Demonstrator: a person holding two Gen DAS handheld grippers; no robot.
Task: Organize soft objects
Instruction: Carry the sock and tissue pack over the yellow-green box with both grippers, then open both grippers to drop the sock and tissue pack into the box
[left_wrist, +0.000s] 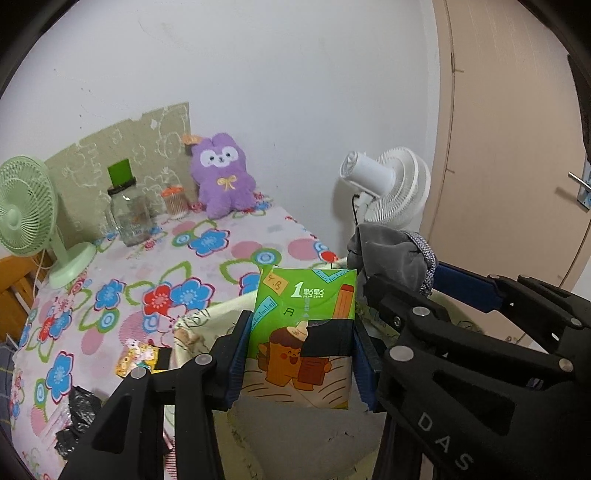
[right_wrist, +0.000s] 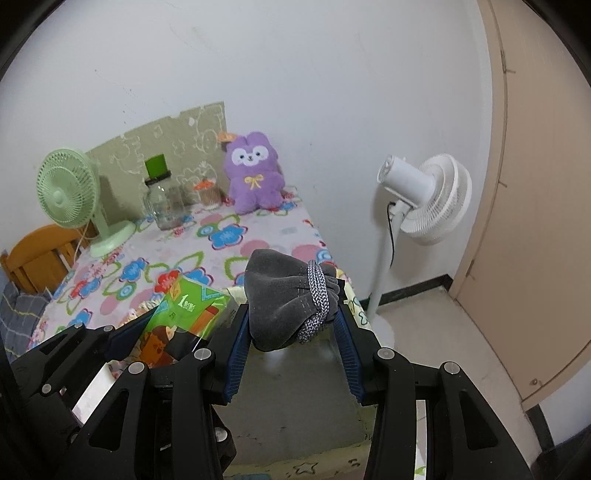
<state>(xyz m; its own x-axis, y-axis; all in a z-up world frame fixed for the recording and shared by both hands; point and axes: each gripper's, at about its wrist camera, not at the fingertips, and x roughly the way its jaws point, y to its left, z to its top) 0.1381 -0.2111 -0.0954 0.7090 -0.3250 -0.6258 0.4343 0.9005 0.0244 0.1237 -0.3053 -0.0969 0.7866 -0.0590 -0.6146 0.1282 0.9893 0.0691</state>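
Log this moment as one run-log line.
left tool: shut on green tissue pack | right tool: shut on grey drawstring pouch | both held above cream fabric bin | purple plush on table

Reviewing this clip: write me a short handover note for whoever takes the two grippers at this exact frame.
Left gripper: shut on the green tissue pack, held upright above the cream fabric bin.
Right gripper: shut on the grey drawstring pouch, raised beside the tissue pack at the bin's right side.
Elsewhere: the purple plush toy sits against the wall at the far end of the floral tablecloth, untouched.
Done: both items picked up.
Left: neither is released yet; probably lower both into the bin, then fetch the plush toy.
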